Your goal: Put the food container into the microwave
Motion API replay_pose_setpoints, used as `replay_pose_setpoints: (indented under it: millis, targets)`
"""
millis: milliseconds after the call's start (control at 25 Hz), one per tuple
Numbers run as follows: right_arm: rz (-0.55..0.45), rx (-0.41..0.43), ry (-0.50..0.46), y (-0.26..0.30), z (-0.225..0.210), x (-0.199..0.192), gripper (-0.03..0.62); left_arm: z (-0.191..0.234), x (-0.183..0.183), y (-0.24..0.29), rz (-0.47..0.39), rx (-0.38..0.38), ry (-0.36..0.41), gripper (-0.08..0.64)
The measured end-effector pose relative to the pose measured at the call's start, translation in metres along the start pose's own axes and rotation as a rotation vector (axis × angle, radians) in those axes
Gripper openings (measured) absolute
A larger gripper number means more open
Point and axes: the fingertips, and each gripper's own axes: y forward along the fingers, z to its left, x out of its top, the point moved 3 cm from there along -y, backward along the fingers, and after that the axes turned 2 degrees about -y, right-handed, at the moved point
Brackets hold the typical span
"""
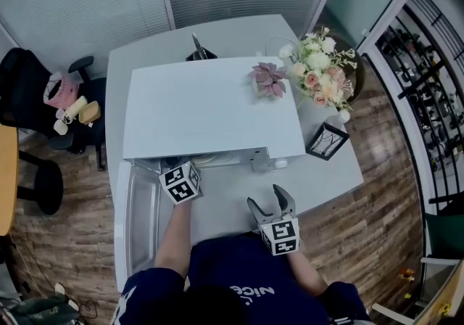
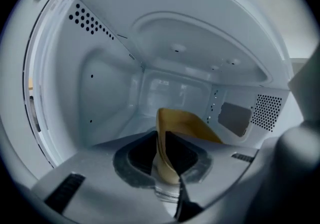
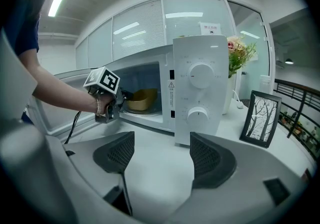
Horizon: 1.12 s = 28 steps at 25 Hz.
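The white microwave [image 1: 210,109] stands on the white table with its door [image 1: 141,222] swung open to the left. My left gripper [image 1: 177,169] reaches into the opening. In the left gripper view it [image 2: 164,160] is shut on the rim of the yellow food container [image 2: 185,123], which is inside the cavity. The right gripper view shows the same container [image 3: 141,99] inside the microwave [image 3: 197,88], with the left gripper [image 3: 120,99] at its rim. My right gripper [image 1: 266,199] hovers open over the table in front of the control panel, nothing between its fingers [image 3: 210,160].
On top of the microwave sits a pink succulent [image 1: 270,78]. To its right stand a flower bouquet [image 1: 319,73] and a black picture frame [image 1: 328,140]. A black office chair [image 1: 43,106] holding bags stands left of the table. The open door [image 3: 60,113] juts toward me.
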Motion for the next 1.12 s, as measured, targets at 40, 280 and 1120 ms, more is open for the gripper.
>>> replay_pose_setpoints:
  millis: [40, 280, 1120]
  targets:
    - [-0.002, -0.003, -0.002, 0.000, 0.000, 0.000, 0.347, -0.001, 0.000, 0.001, 0.000, -0.008, -0.001, 0.046]
    - [0.001, -0.002, -0.004, 0.001, 0.000, 0.001, 0.348, -0.004, -0.002, 0.003, 0.027, -0.060, -0.001, 0.232]
    - [-0.055, 0.058, -0.018, 0.001, 0.012, 0.009, 0.350, -0.039, -0.009, -0.089, -0.034, -0.237, 0.138, 0.379]
